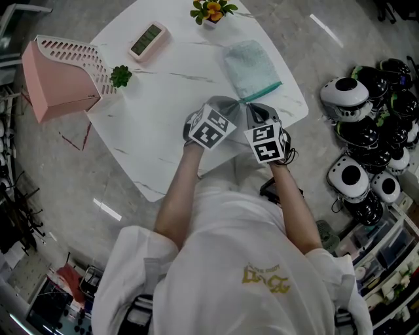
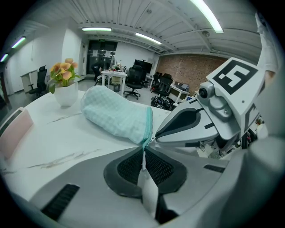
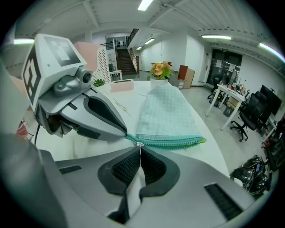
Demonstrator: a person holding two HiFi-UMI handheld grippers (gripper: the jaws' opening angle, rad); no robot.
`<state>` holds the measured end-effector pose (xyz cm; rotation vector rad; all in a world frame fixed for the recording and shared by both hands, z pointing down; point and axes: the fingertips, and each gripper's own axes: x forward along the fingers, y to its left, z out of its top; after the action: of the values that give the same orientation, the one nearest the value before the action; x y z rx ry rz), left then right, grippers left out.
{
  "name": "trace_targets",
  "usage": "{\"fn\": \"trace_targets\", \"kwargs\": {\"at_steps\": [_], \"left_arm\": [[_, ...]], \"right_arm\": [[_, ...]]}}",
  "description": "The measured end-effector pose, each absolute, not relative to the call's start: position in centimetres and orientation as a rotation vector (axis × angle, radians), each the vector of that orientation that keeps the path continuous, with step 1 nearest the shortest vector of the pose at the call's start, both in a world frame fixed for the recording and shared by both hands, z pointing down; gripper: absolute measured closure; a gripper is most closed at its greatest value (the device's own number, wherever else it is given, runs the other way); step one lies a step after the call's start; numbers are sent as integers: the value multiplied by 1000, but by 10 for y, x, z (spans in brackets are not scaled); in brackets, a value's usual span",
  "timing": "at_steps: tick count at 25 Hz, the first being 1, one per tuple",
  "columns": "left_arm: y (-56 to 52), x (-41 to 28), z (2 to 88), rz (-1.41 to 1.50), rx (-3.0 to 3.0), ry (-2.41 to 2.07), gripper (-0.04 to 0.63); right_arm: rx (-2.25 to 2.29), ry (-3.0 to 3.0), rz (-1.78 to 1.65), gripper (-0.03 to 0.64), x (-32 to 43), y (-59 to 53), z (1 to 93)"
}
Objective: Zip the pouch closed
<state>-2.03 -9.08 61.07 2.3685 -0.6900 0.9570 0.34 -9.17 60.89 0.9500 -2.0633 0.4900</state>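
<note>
White, grey-veined table (image 1: 157,124) filled the middle of the head view; we took its centre as our dial. Largest after it, a heap of black-and-white helmets (image 1: 366,131) lay on the floor, well apart at 3 o'clock. A pink slotted basket (image 1: 55,82) sat at the 9 o'clock corner.

We logged the pouch (image 1: 251,69) at 1 o'clock: pale mint checked cloth, lying flat on the table, with its teal zip (image 3: 178,141) along the edge that faced 5 o'clock. How much of that zip was closed we could not tell.

Both tools met at the pouch's 7 o'clock corner, tips just beside each other. The left gripper (image 2: 144,149) had its jaws drawn together on a thin strip at that corner of the pouch, clamping it. The right gripper (image 3: 140,148) had its jaws pressed together too, with the zip running away from its tips toward 3 o'clock in its own view.

Smaller items, all well apart from the pouch corner:
- a pink-framed clock (image 1: 148,40) at 11 o'clock
- a white flower pot (image 1: 211,11) with orange and yellow blooms at 12 o'clock, near the pouch's far end
- a little green plant (image 1: 120,75) at 10 o'clock, just beside the basket

Smallest, we noted the silver zip pull (image 3: 140,145), pinched at the very tips of the right gripper's jaws.
</note>
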Motion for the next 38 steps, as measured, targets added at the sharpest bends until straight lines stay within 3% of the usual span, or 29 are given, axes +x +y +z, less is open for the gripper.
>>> {"fn": "trace_targets", "kwargs": {"at_steps": [38], "left_arm": [[-90,-50,610,963,2248,-866,560]], "right_arm": [[987,-2033,467,599,57,-117,607]]}}
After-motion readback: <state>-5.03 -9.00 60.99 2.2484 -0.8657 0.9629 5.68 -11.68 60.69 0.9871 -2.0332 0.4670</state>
